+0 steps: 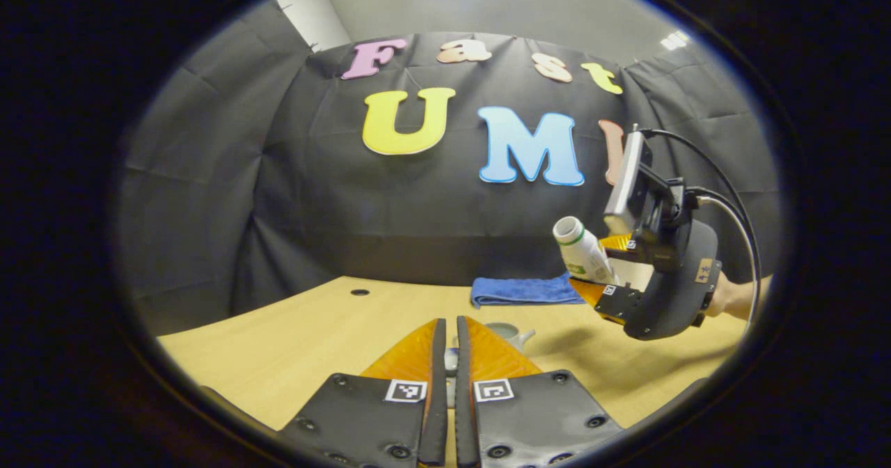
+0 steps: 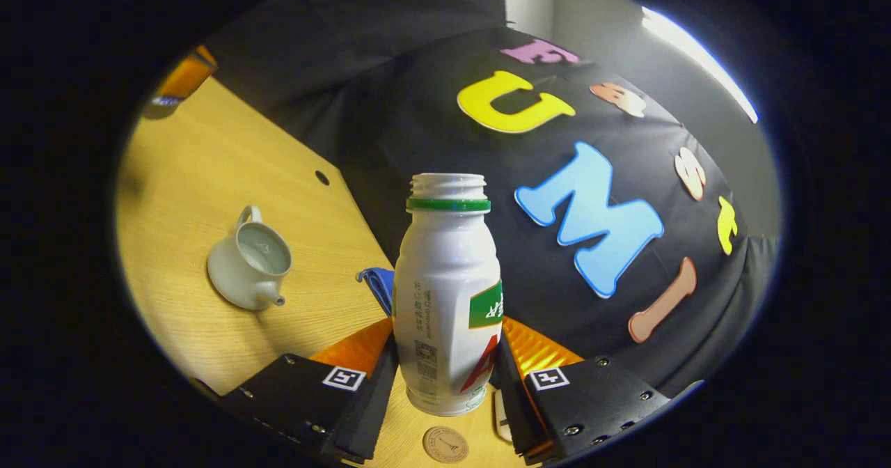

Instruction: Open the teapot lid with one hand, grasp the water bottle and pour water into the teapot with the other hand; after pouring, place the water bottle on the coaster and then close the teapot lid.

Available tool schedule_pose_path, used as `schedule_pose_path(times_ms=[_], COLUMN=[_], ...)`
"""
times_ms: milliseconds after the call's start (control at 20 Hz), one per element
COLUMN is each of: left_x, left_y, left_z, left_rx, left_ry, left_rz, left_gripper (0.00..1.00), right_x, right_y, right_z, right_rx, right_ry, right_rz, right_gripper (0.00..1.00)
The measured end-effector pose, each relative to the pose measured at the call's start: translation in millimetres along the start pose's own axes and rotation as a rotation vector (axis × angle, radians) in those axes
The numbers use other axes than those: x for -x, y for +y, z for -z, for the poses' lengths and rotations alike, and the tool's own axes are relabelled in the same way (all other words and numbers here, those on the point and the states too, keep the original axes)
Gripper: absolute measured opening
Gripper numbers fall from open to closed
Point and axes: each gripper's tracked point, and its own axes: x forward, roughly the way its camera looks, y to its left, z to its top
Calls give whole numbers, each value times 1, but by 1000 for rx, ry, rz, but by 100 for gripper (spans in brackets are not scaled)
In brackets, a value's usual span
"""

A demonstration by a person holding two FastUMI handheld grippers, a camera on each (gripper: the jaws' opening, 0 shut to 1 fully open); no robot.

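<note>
A: What does the right gripper [image 2: 445, 377] have, in the right gripper view?

B: Its two fingers press on either side of a white plastic water bottle [image 2: 447, 294], low in the centre of the frame. The bottle is smooth and rounded, with a green ring under a threaded, uncapped neck. It hangs above the pale wood-grain table [image 2: 188, 175]. Just below its base lies a small round brown coaster [image 2: 445, 444].

A: And the teapot?

B: The teapot [image 2: 249, 267] sits at middle left of that view, glossy pale ceramic, squat, with a loop handle and short spout. Its top is open and the inside shows. A blue cloth [image 2: 379, 287] peeks out beside the bottle.

A: What does the left gripper view add?

B: At the bottom centre, the left gripper [image 1: 450, 356] has its fingers drawn almost together around something small and pale; I cannot tell what it is, nor whether they pinch it. They hide most of the teapot [image 1: 511, 333] behind them. At middle right, the right gripper [image 1: 598, 273] holds the bottle [image 1: 583, 250] tilted, mouth toward upper left, with a hand [image 1: 731, 297] behind it. The folded, fuzzy blue cloth [image 1: 525, 290] lies on the table [image 1: 292, 342] beyond.
</note>
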Motion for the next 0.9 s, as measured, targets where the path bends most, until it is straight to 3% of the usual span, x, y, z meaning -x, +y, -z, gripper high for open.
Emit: schedule_pose_path(times_ms=[50,200,300,600,650,700,750,900], left_x=[-6,-21,-33,-65,-71,-78,-85,-105], left_y=[-3,-19,-27,-46,-49,-53,-56,-64], left_z=[-2,-11,-11,-6,-6,-7,-9,-5], left_rx=[2,-7,-15,-9,-7,-9,-20,-49], left_ry=[-2,-13,-8,12,11,9,6,1], left_rz=[11,41,58,79,86,92,91,100], left_gripper=[11,11,15,11,15,11,14,11], right_x=[4,20,30,49,51,53,54,60], right_y=[-9,-34,-36,-46,-45,-46,-45,-45], right_z=[7,24,38,67,69,72,74,78], right_rx=[-50,-185,-277,-490,-518,-546,-565,-593], right_ry=[19,62,89,126,115,106,106,104], right_rz=[11,46,35,57,51,51,46,34], right_gripper=[70,71,70,70,70,70,70,70])
